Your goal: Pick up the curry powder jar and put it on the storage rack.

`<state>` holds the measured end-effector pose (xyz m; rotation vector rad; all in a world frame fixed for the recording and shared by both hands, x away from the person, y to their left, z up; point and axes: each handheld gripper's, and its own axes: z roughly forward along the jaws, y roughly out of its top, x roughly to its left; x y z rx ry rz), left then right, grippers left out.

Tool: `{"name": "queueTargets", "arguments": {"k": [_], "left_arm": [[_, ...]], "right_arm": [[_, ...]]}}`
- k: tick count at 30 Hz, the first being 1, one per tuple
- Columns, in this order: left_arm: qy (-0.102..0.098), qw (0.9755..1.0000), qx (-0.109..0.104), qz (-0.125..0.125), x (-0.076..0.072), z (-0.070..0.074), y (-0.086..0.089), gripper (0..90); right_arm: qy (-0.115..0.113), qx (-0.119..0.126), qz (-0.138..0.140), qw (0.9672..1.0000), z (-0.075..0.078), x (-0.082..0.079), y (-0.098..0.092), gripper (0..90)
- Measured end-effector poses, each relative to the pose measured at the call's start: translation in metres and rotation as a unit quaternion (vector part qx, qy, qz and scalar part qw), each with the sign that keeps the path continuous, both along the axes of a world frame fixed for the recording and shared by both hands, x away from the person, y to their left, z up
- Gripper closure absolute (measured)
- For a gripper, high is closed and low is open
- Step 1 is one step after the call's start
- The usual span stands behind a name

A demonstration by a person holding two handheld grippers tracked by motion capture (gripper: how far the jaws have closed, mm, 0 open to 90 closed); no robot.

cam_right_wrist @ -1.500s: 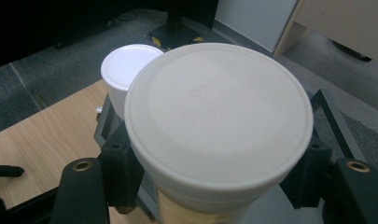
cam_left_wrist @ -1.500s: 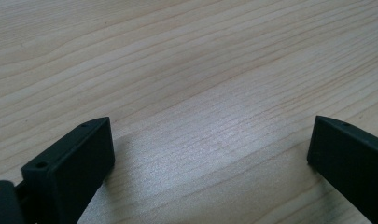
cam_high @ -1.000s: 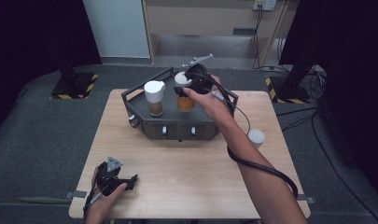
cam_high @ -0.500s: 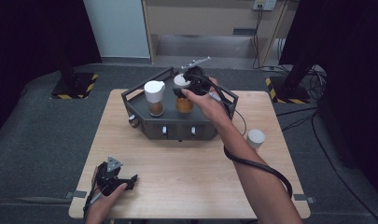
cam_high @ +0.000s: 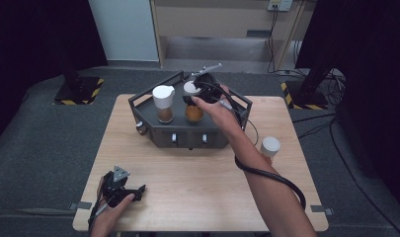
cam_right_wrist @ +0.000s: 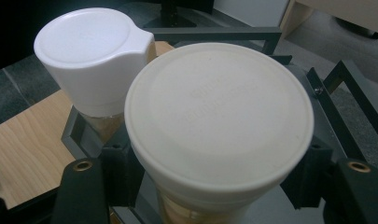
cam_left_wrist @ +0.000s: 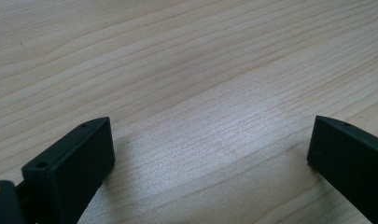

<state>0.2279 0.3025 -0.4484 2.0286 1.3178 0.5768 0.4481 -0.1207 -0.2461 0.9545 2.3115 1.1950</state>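
Your right gripper [cam_right_wrist: 214, 186] clamps the round-lidded jar [cam_right_wrist: 219, 121] just under its lid, inside the dark rack [cam_high: 153, 123] beside the spouted jar [cam_high: 163, 102], so it stays upright, while your left gripper [cam_high: 119, 190] rests released on the table [cam_high: 197, 182].

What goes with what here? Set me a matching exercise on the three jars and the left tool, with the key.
1. spouted-lid jar
2. round-lid jar
3. loose jar
4. left tool

a. on the table, right of the rack
b. open, over bare wood
c. clamped in the right tool
d. in the rack's left slot, untouched

Pairs: 1-d, 2-c, 3-a, 4-b.
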Motion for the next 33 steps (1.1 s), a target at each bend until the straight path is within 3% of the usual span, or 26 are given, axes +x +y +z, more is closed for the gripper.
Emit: {"name": "queueTargets", "arguments": {"k": [33], "left_arm": [[-0.001, 1.0, 0.001, 0.0, 0.0, 0.0, 0.0, 0.0]], "right_arm": [[0.002, 0.002, 0.001, 1.0, -0.018, 0.0, -0.001, 34.2]]}}
